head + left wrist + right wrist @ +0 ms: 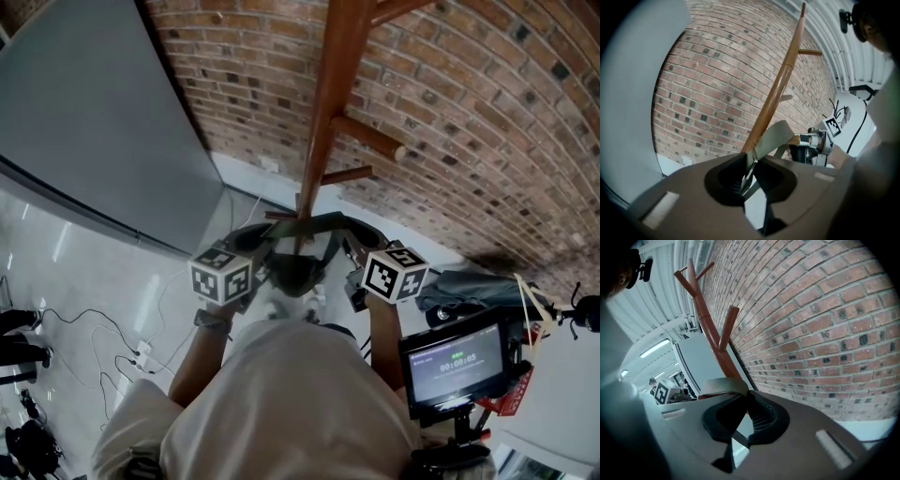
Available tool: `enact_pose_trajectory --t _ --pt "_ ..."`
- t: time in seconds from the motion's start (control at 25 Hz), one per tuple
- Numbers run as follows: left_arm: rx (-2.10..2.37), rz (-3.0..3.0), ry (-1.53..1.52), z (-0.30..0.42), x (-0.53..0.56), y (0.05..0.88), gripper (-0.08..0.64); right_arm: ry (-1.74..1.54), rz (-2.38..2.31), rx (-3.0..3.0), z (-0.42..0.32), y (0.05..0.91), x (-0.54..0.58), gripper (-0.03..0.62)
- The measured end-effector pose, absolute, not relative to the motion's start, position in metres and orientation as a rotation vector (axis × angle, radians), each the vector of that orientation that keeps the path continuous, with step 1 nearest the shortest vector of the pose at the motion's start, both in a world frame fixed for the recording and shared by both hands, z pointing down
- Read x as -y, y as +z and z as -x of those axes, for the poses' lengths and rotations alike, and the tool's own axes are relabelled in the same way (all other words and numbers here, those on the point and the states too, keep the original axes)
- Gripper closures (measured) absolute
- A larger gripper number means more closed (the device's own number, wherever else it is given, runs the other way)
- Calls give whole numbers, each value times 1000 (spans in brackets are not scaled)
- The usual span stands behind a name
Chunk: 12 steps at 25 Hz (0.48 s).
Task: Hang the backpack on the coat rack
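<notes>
Left tongs (751,165), right tongs (746,397) (on strap (774,135))

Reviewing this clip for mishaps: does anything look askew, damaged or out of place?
Nothing damaged or spilled. The left claw and right claw grip the backpack strap beside the coat rack. Only loose cables sprawled over the floor at left look untidy.

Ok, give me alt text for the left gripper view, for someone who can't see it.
The left hand-held gripper pinches a grey backpack strap in front of a wooden coat rack by a brick wall. The right hand-held gripper holds the same strap at right.
</notes>
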<state>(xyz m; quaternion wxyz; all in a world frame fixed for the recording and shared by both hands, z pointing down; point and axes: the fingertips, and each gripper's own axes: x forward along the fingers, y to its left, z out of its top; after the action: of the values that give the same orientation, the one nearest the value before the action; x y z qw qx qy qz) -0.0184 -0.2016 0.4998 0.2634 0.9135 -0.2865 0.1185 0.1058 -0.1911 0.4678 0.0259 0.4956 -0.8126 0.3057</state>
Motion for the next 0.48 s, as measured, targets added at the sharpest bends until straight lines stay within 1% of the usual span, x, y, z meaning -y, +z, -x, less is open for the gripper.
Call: enact_pose_trajectory --t 0.48 --pt "742 -2442 363 9 195 514 512 1015 -1492 2485 -102 487 191 581"
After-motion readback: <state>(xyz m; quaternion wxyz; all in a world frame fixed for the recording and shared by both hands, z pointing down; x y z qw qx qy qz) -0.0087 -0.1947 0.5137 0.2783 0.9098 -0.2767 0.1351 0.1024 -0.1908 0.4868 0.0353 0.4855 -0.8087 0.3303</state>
